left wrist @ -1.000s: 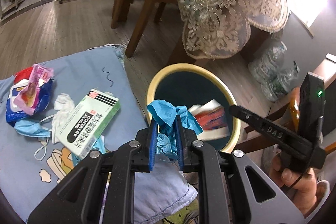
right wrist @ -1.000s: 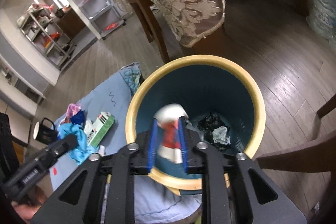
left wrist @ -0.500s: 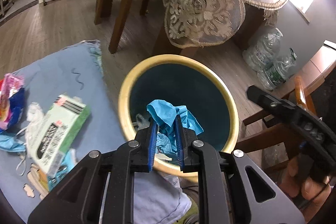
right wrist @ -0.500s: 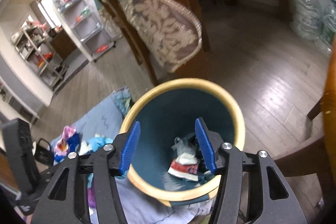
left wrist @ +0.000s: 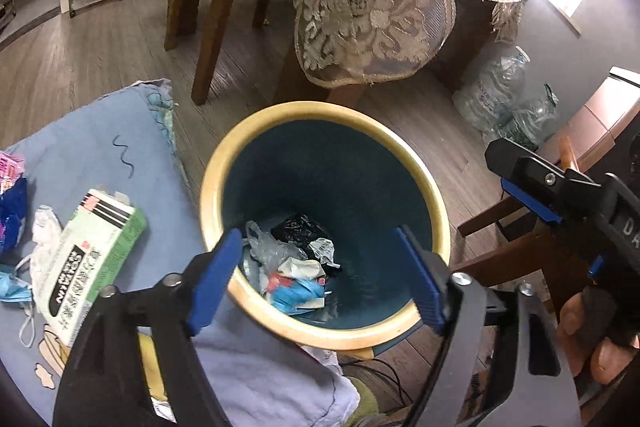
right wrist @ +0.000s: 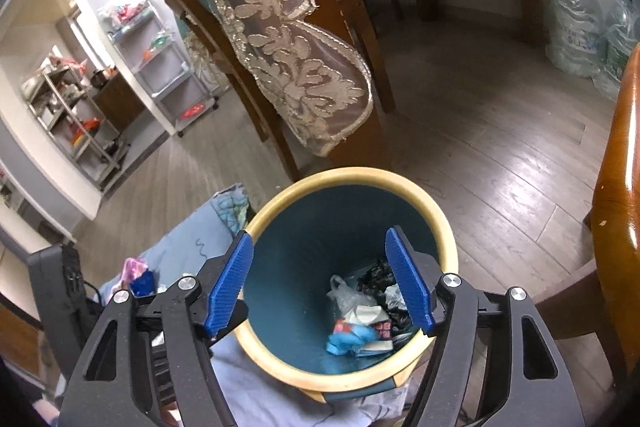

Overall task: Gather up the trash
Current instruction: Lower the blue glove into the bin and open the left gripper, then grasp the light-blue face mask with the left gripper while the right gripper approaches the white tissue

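A round bin with a yellow rim (left wrist: 316, 107) (right wrist: 352, 173) and a teal inside stands on the floor beside a blue cloth (left wrist: 80, 155). My left gripper (left wrist: 318, 239) hangs over its mouth, jaws opening, nothing between them. My right gripper (right wrist: 318, 237) is also above the bin, jaws opening and empty. At the bottom lie a blue glove (left wrist: 296, 293) (right wrist: 348, 341), a red and white wrapper, a clear bag and a black bag. On the cloth remain a green and white box (left wrist: 88, 259), a blue mask (left wrist: 12, 291) and a pink and blue wrapper (right wrist: 138, 273).
A lace-covered chair (left wrist: 372, 7) and table legs stand just behind the bin. A wooden chair (right wrist: 616, 227) is close on the right. Large water bottles (left wrist: 500, 95) sit by the wall. A hand (left wrist: 592, 331) holds the right gripper's handle; shelving units (right wrist: 168, 67) stand far left.
The left gripper moved over the bin and opened; the blue glove dropped inside. The right gripper opened, let its red and white wrapper fall in, and lifted slightly.
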Motion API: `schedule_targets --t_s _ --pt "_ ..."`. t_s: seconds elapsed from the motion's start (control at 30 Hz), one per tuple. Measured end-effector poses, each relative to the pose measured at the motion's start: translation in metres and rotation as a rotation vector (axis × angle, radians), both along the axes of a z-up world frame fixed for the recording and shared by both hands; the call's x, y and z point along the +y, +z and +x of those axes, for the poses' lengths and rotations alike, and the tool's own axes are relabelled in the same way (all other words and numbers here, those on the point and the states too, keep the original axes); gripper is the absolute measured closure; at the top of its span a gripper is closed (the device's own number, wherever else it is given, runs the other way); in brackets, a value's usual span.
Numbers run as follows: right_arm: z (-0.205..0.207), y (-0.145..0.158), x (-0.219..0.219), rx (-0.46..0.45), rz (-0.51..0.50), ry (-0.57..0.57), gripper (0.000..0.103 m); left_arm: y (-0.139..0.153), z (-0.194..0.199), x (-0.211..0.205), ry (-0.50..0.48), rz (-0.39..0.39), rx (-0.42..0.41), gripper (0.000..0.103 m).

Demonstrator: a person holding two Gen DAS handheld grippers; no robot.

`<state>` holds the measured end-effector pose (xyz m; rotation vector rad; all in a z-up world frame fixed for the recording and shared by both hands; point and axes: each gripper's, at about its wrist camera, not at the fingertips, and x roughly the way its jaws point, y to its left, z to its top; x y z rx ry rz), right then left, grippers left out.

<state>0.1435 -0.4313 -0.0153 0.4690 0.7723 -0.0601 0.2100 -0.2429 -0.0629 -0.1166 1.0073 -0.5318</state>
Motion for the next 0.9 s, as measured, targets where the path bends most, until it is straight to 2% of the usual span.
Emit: schedule_targets --t_s 0.13,0.53,0.9 --pt "0.004 -0.002 0.005 0.004 0.000 0.017 0.030 0.003 0.000 0.014 0.024 0.008 -0.003 0.020" --pt "0.013 -0.006 0.036 0.008 -0.022 0.114 0.026 0.021 -0.005 0.081 0.140 0.011 -0.050 0.019" --pt "0.020 -0.007 0.065 0.015 -0.041 0.189 0.025 0.012 -0.010 0.161 0.298 0.071 -0.035 0.019"
